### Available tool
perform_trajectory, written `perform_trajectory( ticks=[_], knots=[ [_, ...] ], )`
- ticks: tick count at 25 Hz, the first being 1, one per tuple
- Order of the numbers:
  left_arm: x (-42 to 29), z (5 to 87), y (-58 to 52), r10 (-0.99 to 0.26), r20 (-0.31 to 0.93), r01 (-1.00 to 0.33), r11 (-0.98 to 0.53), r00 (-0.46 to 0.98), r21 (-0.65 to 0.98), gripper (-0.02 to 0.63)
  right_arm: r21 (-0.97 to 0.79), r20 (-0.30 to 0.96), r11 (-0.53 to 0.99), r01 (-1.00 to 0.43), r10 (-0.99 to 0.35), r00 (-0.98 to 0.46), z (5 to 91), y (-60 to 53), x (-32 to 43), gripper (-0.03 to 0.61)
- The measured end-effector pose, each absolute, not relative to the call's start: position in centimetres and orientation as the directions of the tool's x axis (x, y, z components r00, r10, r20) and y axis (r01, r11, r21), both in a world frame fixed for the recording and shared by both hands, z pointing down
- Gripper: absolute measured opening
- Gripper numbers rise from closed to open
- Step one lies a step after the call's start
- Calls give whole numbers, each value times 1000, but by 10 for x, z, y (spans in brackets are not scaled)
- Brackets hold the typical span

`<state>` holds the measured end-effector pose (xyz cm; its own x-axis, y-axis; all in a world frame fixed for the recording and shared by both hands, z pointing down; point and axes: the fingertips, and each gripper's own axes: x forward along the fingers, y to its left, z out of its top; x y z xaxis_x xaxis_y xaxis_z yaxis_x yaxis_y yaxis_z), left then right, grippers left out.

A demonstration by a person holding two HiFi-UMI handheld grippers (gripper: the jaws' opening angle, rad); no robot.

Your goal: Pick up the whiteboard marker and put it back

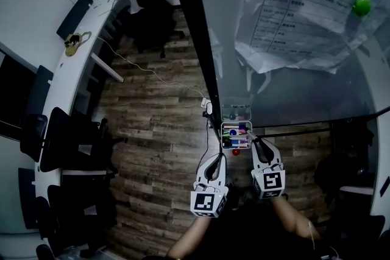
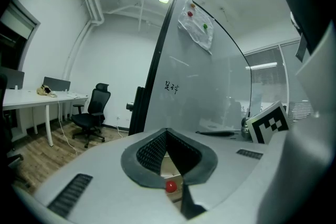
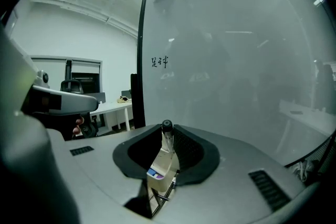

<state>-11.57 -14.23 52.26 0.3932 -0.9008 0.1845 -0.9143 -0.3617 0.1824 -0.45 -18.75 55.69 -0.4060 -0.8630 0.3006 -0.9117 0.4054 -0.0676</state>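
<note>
Right gripper (image 3: 167,131): my jaws were clamped on the whiteboard marker (image 3: 168,143), black cap up, just beside the marker tray (image 1: 236,123) on the whiteboard (image 1: 304,88). Left gripper (image 2: 167,132): jaws together, empty, near the tray.

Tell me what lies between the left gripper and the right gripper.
In the head view, a small red ball, beside the marker tray's near end.

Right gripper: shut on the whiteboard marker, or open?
Shut on it: the right gripper has its jaws pressed on the whiteboard marker, black cap sticking up between them.
</note>
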Motion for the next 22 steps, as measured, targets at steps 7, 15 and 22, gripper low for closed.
perform_trajectory(
  ticks=[7, 15, 22],
  knots=[
    [-113, 519, -134, -900, 178, -911, -367, 399, 190, 8, -67, 272, 410, -910, -870, -412, 545, -182, -1, 78],
    [-112, 512, -129, -906, 165, -914, -361, 391, 185, 8, -53, 235, 423, -905, -875, -423, 535, -176, 3, 77],
    [-104, 507, -120, -905, 157, -913, -368, 395, 176, 8, -88, 219, 425, -901, -874, -434, 527, -165, 15, 77]
  ],
)
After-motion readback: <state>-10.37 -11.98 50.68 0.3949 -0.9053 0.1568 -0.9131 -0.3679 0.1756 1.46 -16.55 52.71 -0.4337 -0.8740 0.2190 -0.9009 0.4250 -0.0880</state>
